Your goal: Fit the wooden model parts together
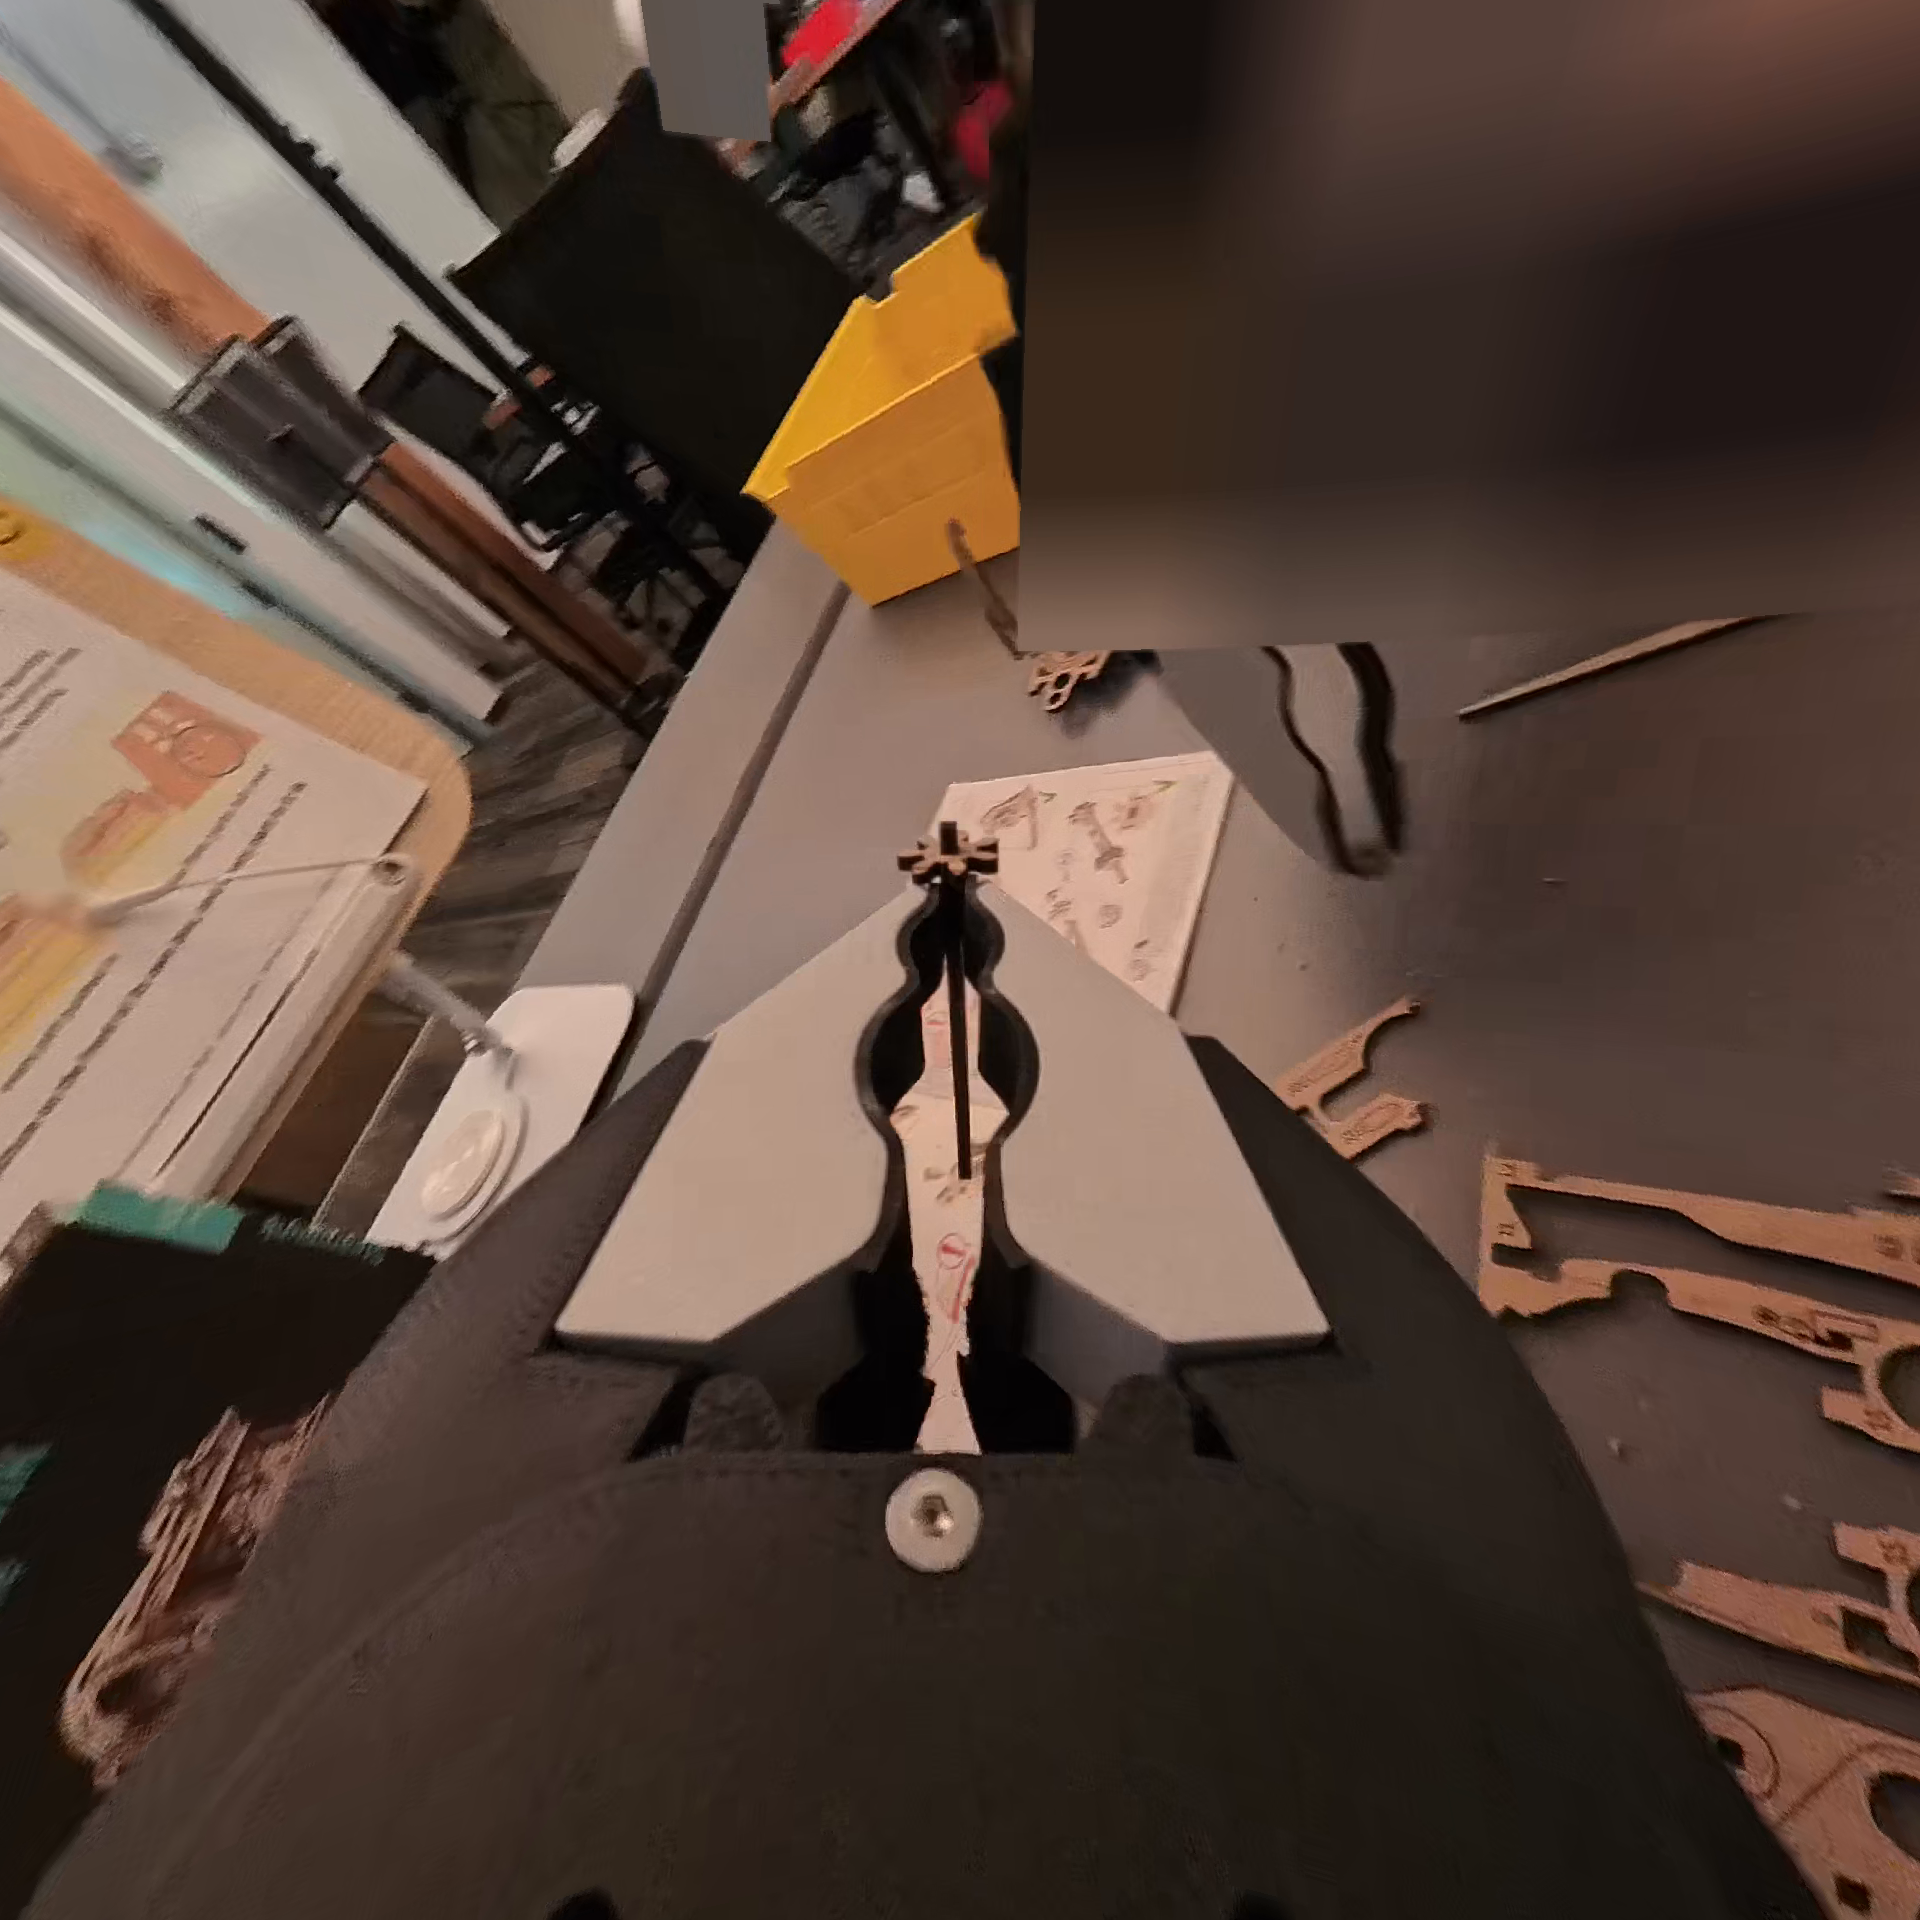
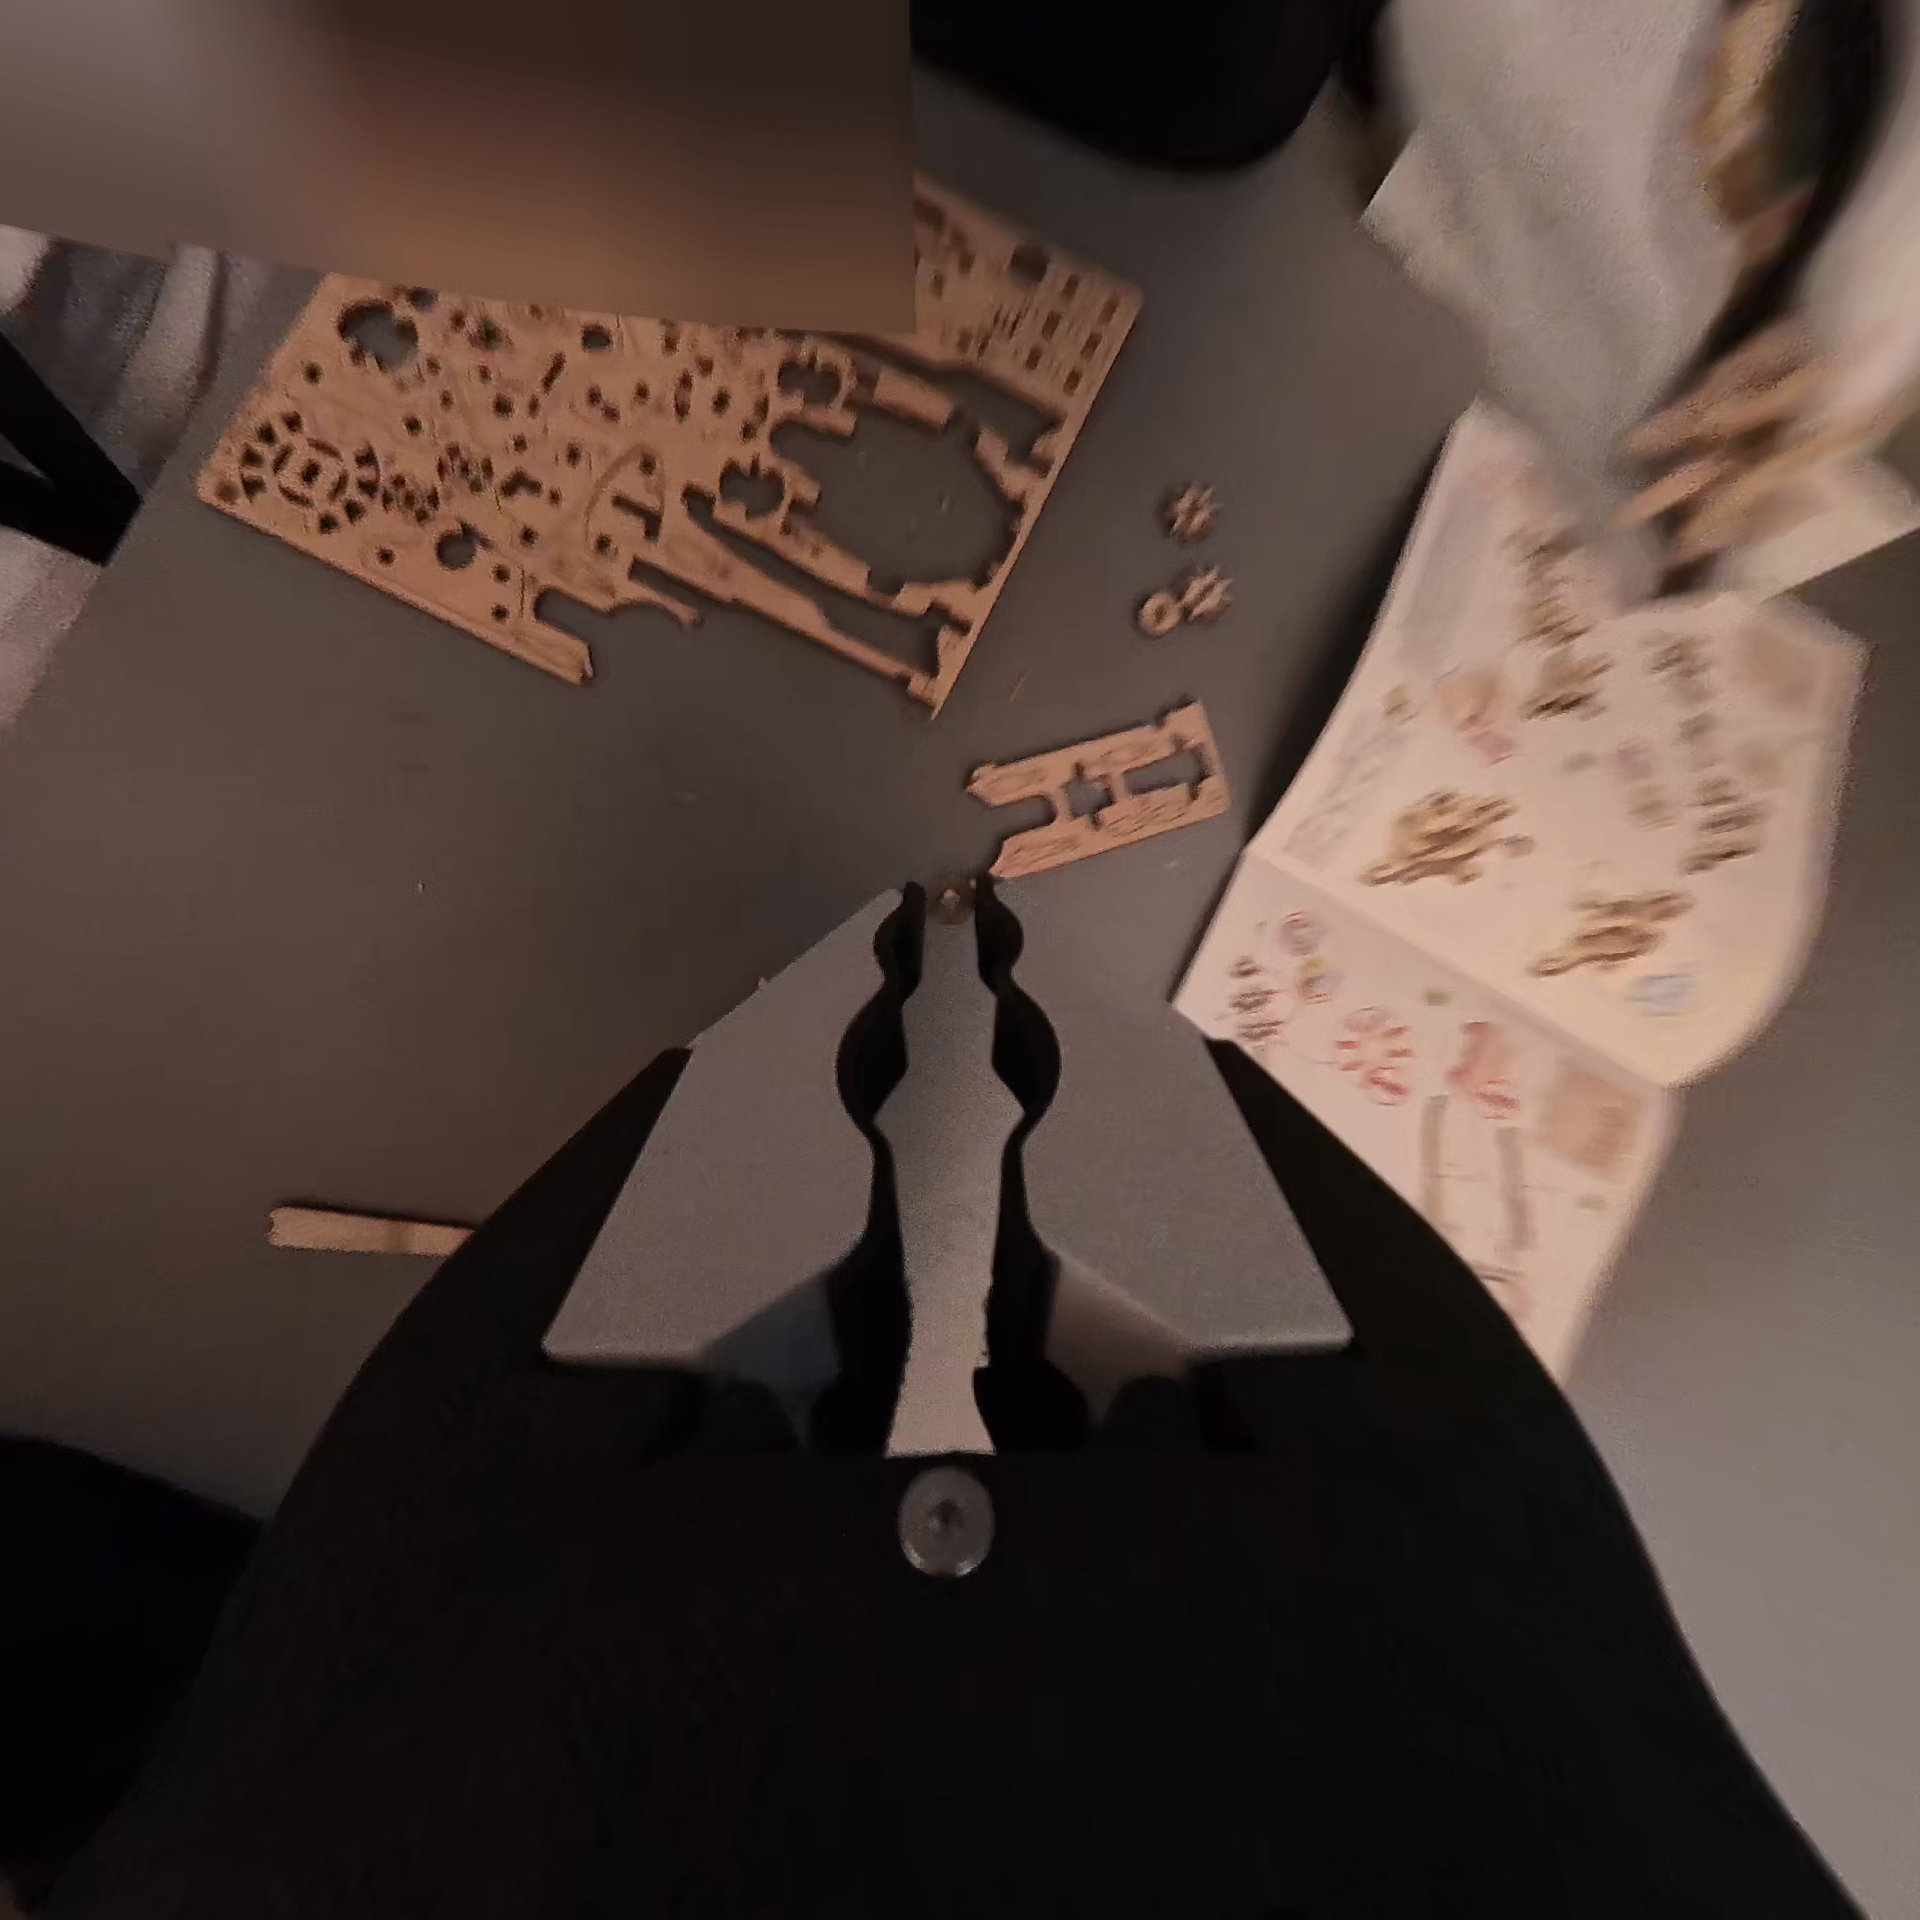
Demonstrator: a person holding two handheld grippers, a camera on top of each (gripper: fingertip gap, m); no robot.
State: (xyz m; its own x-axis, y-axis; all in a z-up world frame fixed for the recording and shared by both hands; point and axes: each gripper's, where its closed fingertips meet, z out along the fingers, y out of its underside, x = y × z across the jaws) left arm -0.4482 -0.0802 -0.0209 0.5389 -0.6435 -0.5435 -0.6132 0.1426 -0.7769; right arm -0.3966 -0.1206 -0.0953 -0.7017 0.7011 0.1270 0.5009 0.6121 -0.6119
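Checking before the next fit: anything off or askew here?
Nothing damaged or spilled. The left gripper pinches a thin stick with a small gear on its tip; the right gripper pinches a tiny round piece. Loose parts scatter the table.

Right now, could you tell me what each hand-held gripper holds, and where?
Left: thin stick with small gear, pinched near the gear. Right: tiny wooden ring, at fingertips.
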